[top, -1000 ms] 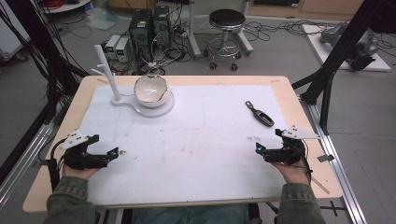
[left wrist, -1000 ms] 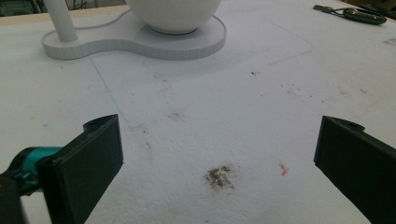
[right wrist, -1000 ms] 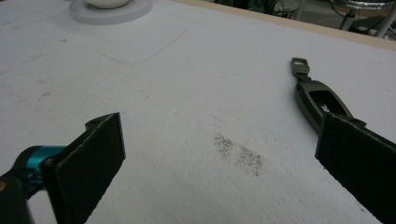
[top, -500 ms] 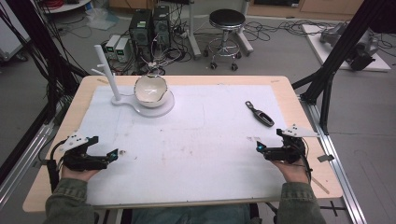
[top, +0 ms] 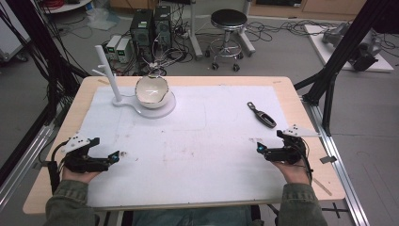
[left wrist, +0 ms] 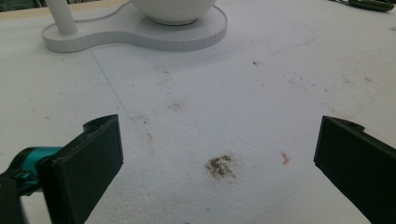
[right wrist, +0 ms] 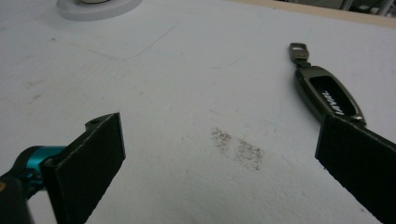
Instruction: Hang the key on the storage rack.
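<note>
You are at the start: nothing is picked up yet, and your right gripper (top: 261,149) and left gripper (top: 115,156) both rest on the white mat (top: 211,141) with jaws spread wide and empty. The key fob (top: 261,114) lies flat, just beyond the right gripper and well right of the bowl stand (top: 150,106). Judging from this, your next move is to reach forward and straddle the fob's narrow body.

The high view is looking down over the table (top: 301,101) from its near edge; both gripper views are skimming low, facing its far edge, sharing the white stand (left wrist: 135,35).
</note>
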Demonstrator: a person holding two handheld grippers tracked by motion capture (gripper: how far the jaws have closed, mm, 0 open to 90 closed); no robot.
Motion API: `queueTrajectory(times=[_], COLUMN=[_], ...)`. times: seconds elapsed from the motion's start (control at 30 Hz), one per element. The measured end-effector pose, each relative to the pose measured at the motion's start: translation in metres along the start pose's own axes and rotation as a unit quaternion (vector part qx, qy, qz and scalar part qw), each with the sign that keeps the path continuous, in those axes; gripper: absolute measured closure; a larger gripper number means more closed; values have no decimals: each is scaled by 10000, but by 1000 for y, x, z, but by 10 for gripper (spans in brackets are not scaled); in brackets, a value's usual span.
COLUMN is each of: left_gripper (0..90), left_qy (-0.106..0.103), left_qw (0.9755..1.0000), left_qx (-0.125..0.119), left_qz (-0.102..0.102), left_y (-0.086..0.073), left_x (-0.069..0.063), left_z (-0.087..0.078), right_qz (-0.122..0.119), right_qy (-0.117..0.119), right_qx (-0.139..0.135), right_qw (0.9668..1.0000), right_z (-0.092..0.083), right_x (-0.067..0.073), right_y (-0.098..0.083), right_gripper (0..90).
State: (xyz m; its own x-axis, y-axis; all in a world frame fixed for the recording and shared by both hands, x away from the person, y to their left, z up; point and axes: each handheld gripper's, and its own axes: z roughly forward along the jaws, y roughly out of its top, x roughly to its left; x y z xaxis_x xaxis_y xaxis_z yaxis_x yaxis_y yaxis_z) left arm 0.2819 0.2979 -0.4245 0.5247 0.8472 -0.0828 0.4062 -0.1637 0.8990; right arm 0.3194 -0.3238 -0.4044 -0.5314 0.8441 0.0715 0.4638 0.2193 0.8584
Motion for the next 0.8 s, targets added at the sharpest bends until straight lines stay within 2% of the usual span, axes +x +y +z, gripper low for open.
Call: queueTrajectory(times=[0.2,0.37,0.63,0.8], left_gripper=[17,17,18,17], left_qy=[-8,6,8,37], left_qw=[10000,10000,10000,10000], left_qx=[33,6,19,60], left_qz=[30,25,19,38], left_y=[-1,-1,-1,-2], left_x=[-1,0,-1,0], left_z=[1,-1,0,-1], right_qz=[-77,-131,-186,-170], right_qy=[17,-10,1,41], right_qx=[52,266,294,523], right_qw=[10000,9996,9994,9985], right_z=[3,7,9,18], right_x=[3,-3,-12,-22], right_y=[11,21,40,47], right_gripper=[5,5,5,5])
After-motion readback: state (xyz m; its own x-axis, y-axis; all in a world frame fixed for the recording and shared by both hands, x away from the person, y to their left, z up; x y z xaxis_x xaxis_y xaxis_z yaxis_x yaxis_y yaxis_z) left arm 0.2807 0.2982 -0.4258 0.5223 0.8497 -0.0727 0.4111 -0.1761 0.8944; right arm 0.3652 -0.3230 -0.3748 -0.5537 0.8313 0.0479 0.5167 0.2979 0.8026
